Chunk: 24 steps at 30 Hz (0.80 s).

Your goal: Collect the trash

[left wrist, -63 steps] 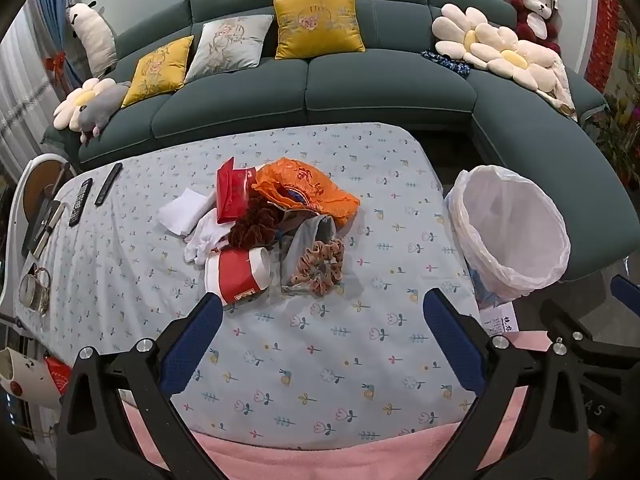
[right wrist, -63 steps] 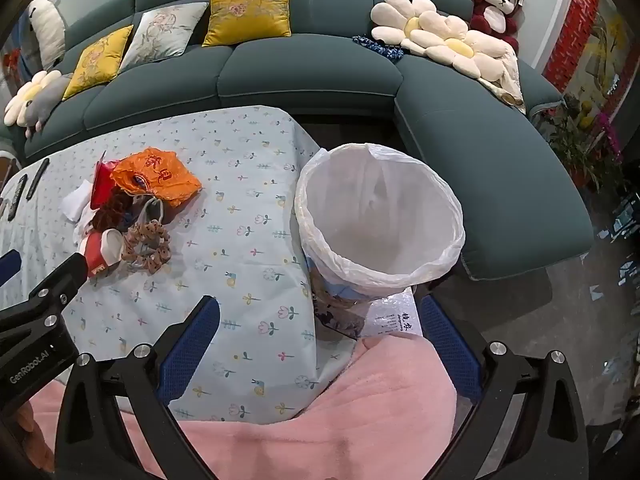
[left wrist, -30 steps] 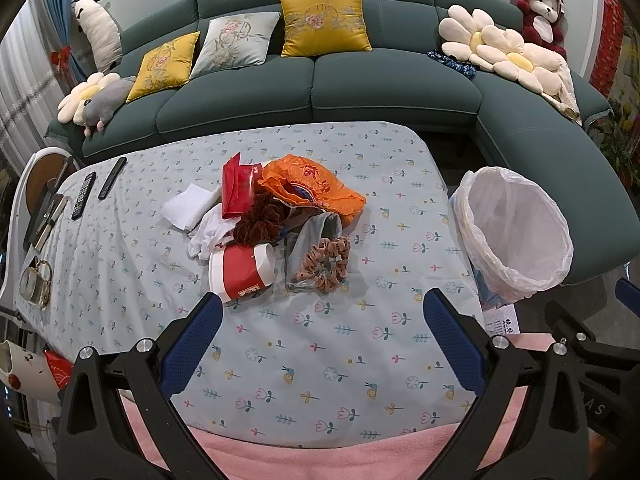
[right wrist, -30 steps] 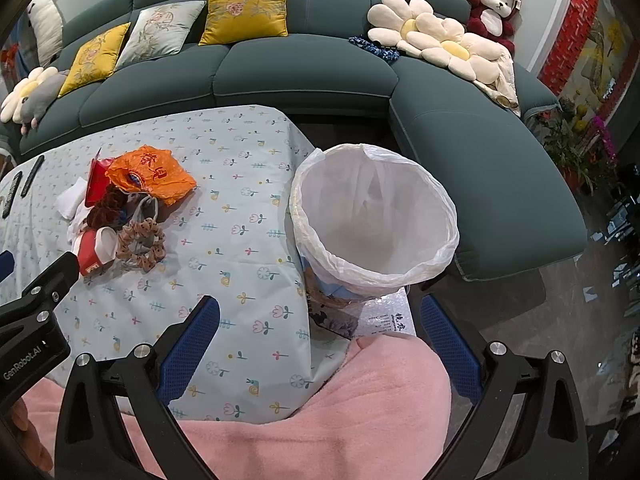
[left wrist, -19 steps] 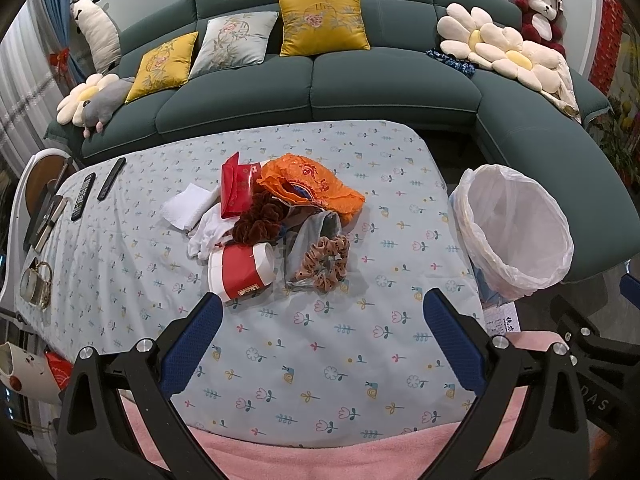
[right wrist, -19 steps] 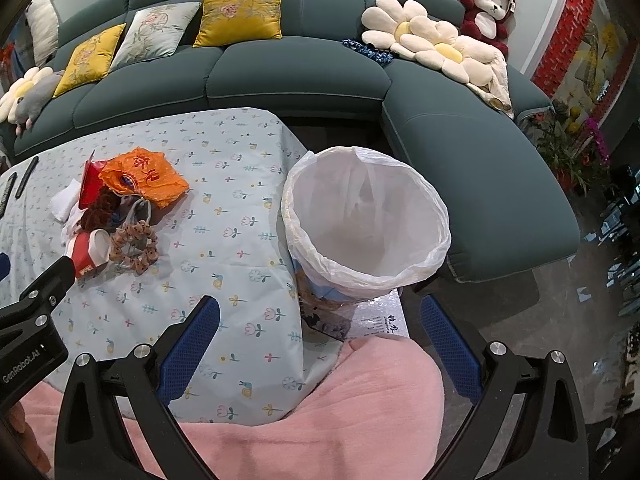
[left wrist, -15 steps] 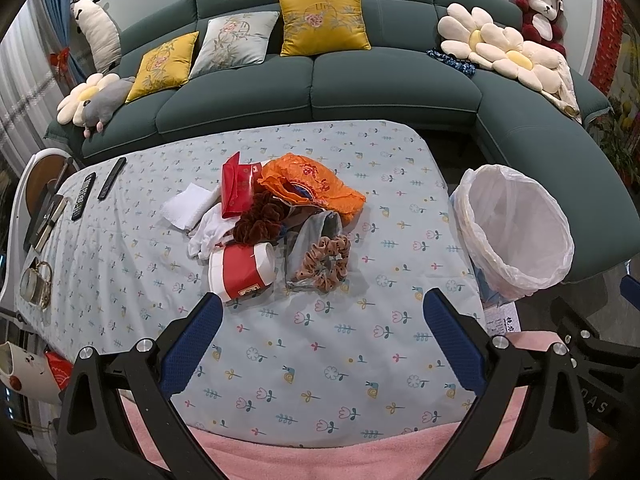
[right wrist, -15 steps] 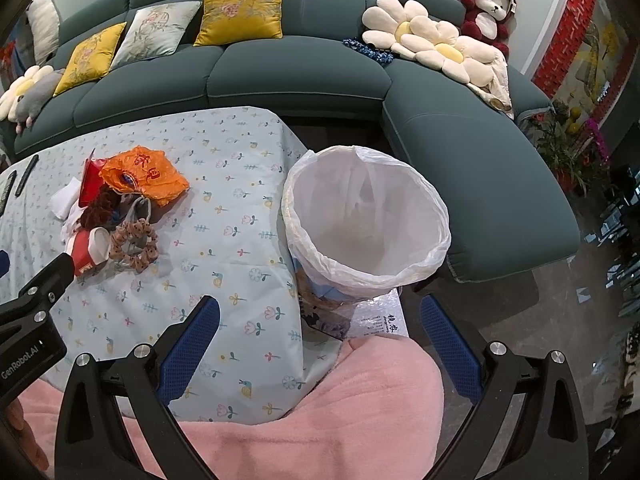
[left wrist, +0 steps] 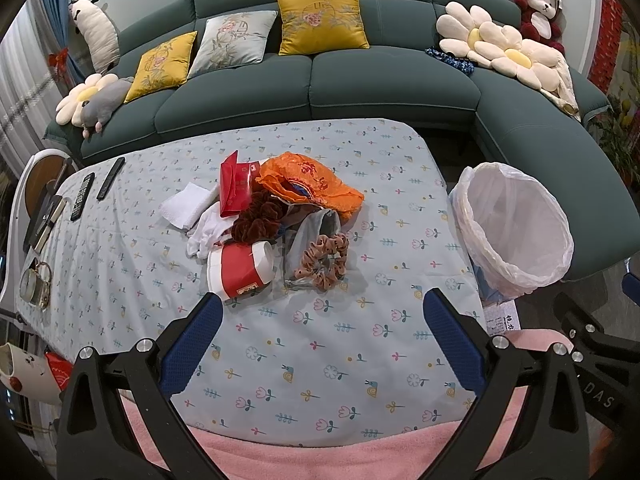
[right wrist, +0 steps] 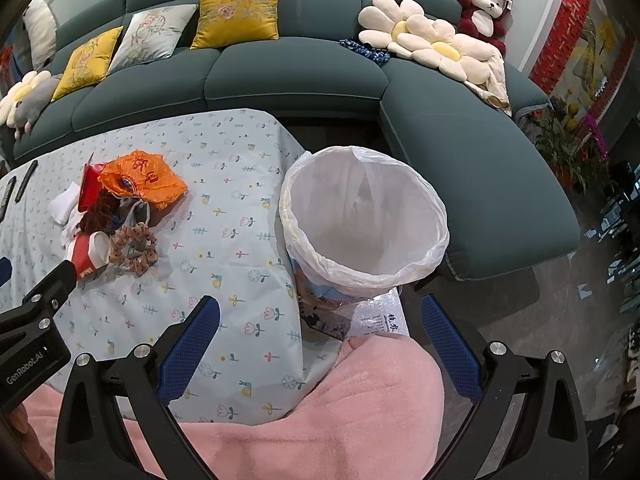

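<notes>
A floral-print tablecloth [left wrist: 320,340] covers the table before a dark green sofa [left wrist: 360,84]. The litter pile, fronted by a red-and-white paper cup [left wrist: 240,266], lies ahead of the left gripper [left wrist: 320,332], jaws wide, empty. The right gripper [right wrist: 318,336], likewise spread, faces the white-lined bin [right wrist: 364,224]; the left is nearer the pile

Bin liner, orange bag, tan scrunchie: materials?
Bin liner: thin translucent white plastic film, wrinkled, folded over the rim.
Orange bag: likely thin plastic, crinkled with slight sheen and printed characters.
Tan scrunchie: gathered fabric, matte, dotted; the weave is unclear.
</notes>
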Each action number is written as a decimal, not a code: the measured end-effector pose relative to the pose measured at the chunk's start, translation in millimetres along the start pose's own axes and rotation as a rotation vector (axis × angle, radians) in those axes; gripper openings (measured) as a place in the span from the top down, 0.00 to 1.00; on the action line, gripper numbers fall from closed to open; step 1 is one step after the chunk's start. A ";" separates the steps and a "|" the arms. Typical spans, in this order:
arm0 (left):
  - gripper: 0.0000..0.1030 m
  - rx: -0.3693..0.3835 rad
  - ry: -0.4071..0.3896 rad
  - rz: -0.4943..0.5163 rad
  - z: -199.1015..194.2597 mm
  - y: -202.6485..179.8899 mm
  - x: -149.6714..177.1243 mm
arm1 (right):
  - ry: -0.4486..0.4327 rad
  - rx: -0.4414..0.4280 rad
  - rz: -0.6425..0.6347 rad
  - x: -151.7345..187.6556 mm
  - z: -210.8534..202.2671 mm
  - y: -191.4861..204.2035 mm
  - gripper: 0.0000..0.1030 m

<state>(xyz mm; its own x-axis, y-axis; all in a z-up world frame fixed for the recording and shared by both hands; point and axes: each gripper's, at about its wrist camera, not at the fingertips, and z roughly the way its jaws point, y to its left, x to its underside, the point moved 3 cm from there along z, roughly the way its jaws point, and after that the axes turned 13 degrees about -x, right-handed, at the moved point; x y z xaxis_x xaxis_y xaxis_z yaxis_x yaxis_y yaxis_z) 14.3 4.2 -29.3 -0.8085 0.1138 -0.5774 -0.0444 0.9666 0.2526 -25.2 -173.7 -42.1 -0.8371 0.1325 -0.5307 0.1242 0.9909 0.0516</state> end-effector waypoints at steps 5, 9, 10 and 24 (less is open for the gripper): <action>0.07 0.000 -0.001 0.003 -0.5 0.0 -1.5 | -0.004 0.003 0.003 -1.0 -1.6 -0.3 0.07; 0.07 0.000 0.002 0.004 0.1 -0.1 -0.8 | -0.005 0.003 0.008 -1.0 -2.4 -1.5 0.07; 0.07 0.000 0.001 0.004 -0.3 0.0 -1.3 | -0.006 0.004 0.009 -1.1 -2.7 -1.9 0.07; 0.07 -0.002 0.000 0.004 -0.9 0.0 -0.6 | -0.014 0.003 0.014 -2.1 -5.7 -3.2 0.07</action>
<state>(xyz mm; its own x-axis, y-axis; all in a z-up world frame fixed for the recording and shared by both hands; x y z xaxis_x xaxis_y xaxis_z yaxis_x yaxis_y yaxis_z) 14.3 3.9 -28.3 -0.8087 0.1177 -0.5763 -0.0420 0.9657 0.2562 -26.8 -177.0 -36.3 -0.8278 0.1460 -0.5417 0.1375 0.9889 0.0563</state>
